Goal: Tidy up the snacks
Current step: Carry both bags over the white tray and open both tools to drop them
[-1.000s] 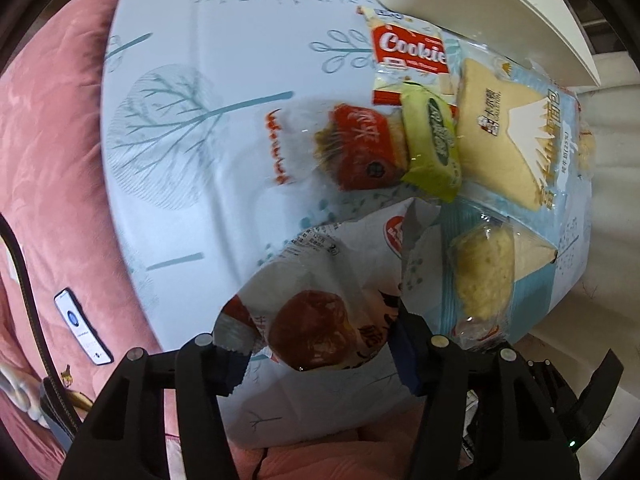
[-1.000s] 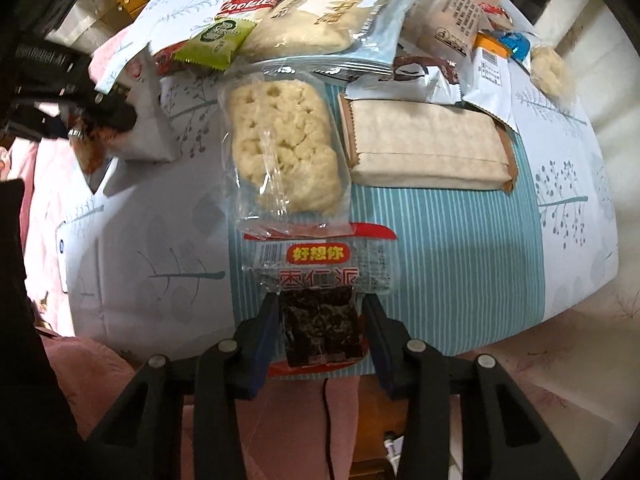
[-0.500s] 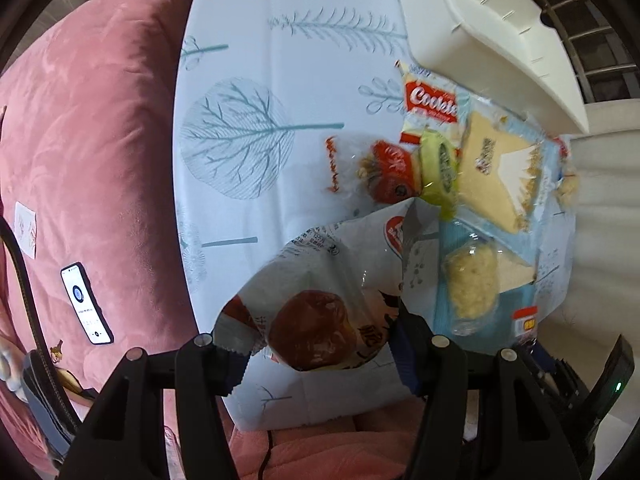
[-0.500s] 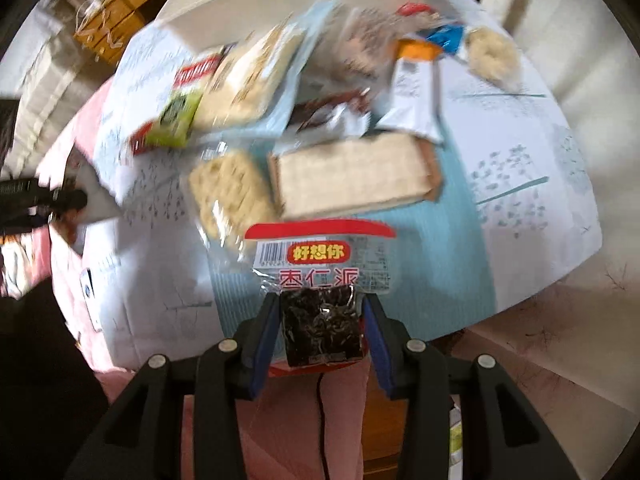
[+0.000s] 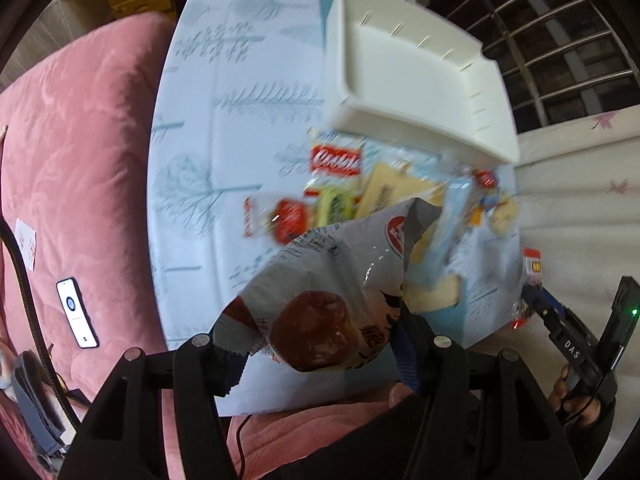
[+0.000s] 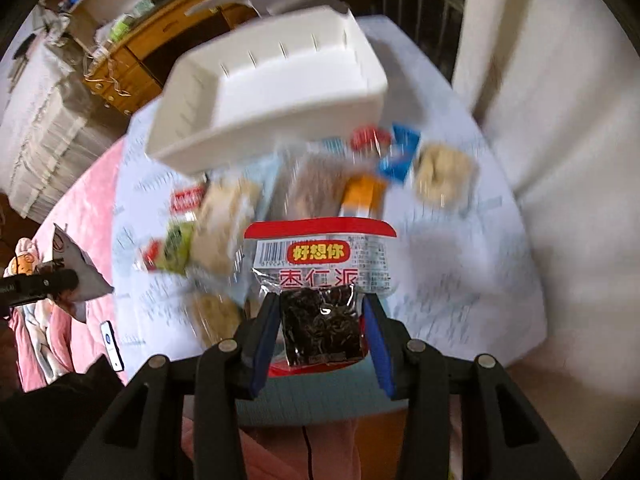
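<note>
My left gripper is shut on a white snack bag with a red date picture and holds it high above the table. My right gripper is shut on a clear red-edged packet of dark date cake, also lifted. An empty white bin stands at the far side of the table; it also shows in the right wrist view. Several snacks lie below it: a red cookie pack, a green packet, a yellow cake, an orange pack.
The table has a pale blue tree-print cloth. A pink sofa with a phone lies to the left. A window grille and white wall are at the far right. The right gripper shows in the left view.
Both grippers have risen and pulled back with their packets. The table looks smaller and the whole white bin has come into view.
</note>
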Motion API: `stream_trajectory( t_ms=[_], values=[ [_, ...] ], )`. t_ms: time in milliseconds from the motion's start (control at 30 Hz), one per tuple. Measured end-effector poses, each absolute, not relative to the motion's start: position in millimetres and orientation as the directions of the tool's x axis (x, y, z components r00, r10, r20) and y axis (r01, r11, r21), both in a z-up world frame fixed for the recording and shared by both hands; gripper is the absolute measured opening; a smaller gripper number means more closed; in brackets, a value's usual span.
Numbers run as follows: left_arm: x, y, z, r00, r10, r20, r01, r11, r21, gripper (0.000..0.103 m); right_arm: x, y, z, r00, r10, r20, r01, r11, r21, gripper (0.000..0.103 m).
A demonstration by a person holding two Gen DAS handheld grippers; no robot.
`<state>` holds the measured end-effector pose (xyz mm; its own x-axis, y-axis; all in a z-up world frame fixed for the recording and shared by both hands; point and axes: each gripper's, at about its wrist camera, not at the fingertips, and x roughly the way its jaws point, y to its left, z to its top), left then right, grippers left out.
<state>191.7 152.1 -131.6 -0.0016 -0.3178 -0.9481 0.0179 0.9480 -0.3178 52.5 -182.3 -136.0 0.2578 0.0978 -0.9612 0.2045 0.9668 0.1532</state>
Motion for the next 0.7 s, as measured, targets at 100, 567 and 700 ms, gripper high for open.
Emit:
stream_trajectory(
  t_ms=[100, 567, 700],
  values=[
    [203, 135, -116, 0.031, -0.333, -0.942, 0.008, 0.943, -0.333, 0.06, 75, -194, -119, 0.289, 0.125, -0.949, 0.165, 0.97, 0.178, 0.042],
    [257, 46, -89, 0.138, -0.324, -0.936, -0.019, 0.944, -0.329, 0.06, 169, -233, -98, 0.372, 0.171, -0.912, -0.018, 0.984, 0.177, 0.042],
    [272, 34, -89, 0.163, -0.345, -0.924, -0.036, 0.934, -0.355, 0.06, 187, -236, -99, 0.415, 0.212, -0.885, -0.053, 0.976, 0.209, 0.042]
  ],
)
